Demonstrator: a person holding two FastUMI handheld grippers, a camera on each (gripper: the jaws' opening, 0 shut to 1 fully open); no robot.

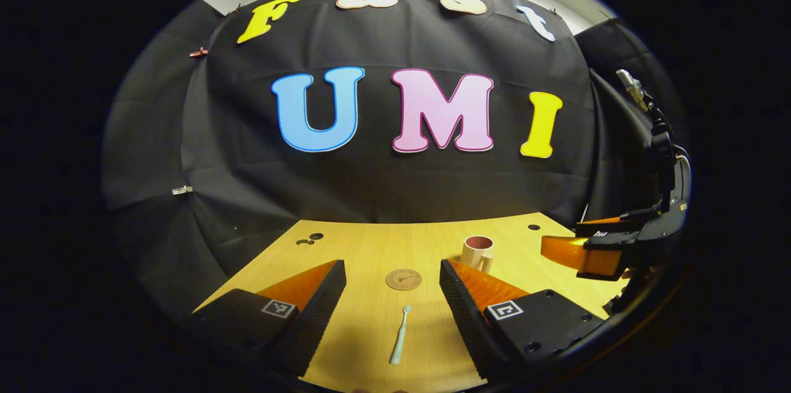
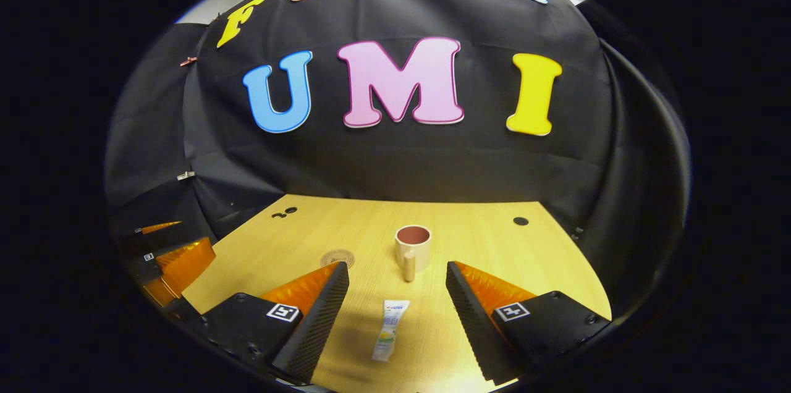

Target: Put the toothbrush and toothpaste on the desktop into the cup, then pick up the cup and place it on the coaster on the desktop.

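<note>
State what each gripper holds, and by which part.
Nothing: left gripper open around the pale blue toothbrush; right gripper open around the white toothpaste tube.

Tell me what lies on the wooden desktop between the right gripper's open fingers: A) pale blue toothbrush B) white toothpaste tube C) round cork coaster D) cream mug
B: in the right gripper view the white toothpaste tube lies flat between the right gripper's spread fingers, short of the cream mug.
</note>
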